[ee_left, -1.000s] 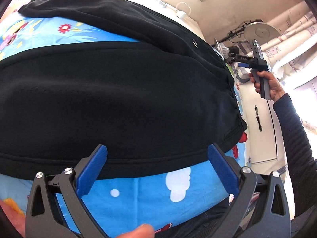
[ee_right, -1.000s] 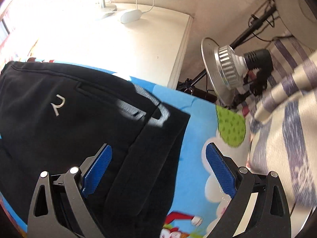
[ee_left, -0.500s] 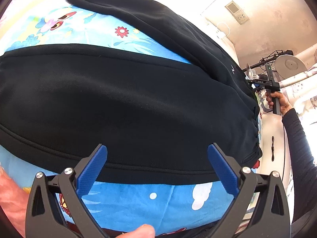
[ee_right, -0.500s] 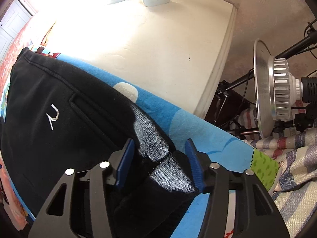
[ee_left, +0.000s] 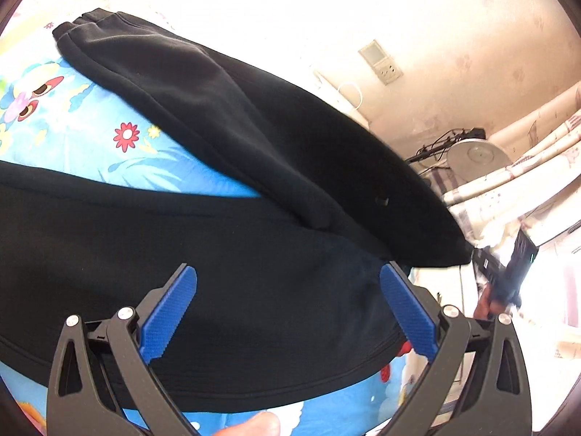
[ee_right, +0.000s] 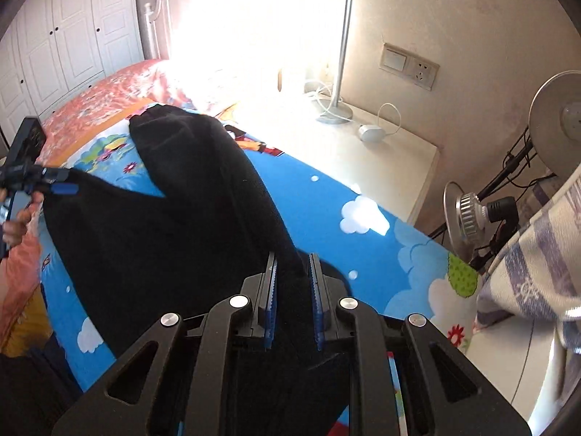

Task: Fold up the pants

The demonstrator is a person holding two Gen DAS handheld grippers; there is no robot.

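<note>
Black pants (ee_left: 225,239) lie spread on a blue cartoon-print bed sheet (ee_left: 72,138), legs reaching away to the far left. My right gripper (ee_right: 292,283) is shut on the pants' waistband corner (ee_right: 290,301) and has lifted it, so the far leg side folds over toward the near leg. It shows small at the right of the left wrist view (ee_left: 504,272). My left gripper (ee_left: 288,312) is open, its blue pads straddling the near leg fabric above the hem side. In the right wrist view it is at the far left (ee_right: 61,185).
A white bedside table (ee_right: 363,152) with a lamp pole (ee_right: 343,47) and cable stands beyond the bed. A studio light (ee_right: 468,214) and striped blanket (ee_right: 537,261) are at the right. White wardrobe doors (ee_right: 65,29) stand at the back left.
My right gripper closed on the waistband corner and lifted it up and back. The upper side of the pants now rises and folds over. My left gripper stayed open and shifted along the near leg.
</note>
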